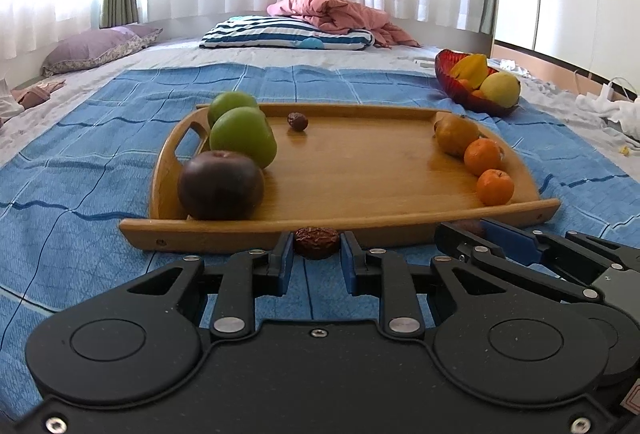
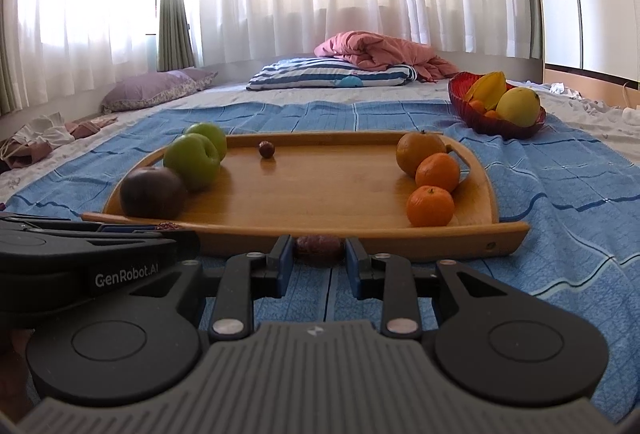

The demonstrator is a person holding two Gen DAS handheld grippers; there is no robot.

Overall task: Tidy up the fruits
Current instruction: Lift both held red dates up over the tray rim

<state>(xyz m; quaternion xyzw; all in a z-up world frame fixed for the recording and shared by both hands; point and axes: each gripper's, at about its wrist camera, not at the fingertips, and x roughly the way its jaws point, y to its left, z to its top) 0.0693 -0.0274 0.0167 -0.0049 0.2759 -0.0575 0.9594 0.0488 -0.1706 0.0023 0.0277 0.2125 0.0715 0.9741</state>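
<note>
I have each gripper, left gripper (image 1: 317, 247) and right gripper (image 2: 319, 251), nearly closed and pinching its own wrinkled date (image 1: 317, 242) before the wooden tray (image 1: 360, 230)

Fruit tally on the bed

One wooden tray (image 2: 460, 240): two green apples (image 2: 193, 161), one dark plum (image 2: 153, 191), three oranges (image 2: 431, 205), one date (image 2: 265, 149) far. Two more dates near, one per gripper (image 1: 317, 243) (image 2: 320, 249). One red bowl (image 2: 460, 90) far right. Two pillows (image 2: 160, 87) beyond.
</note>
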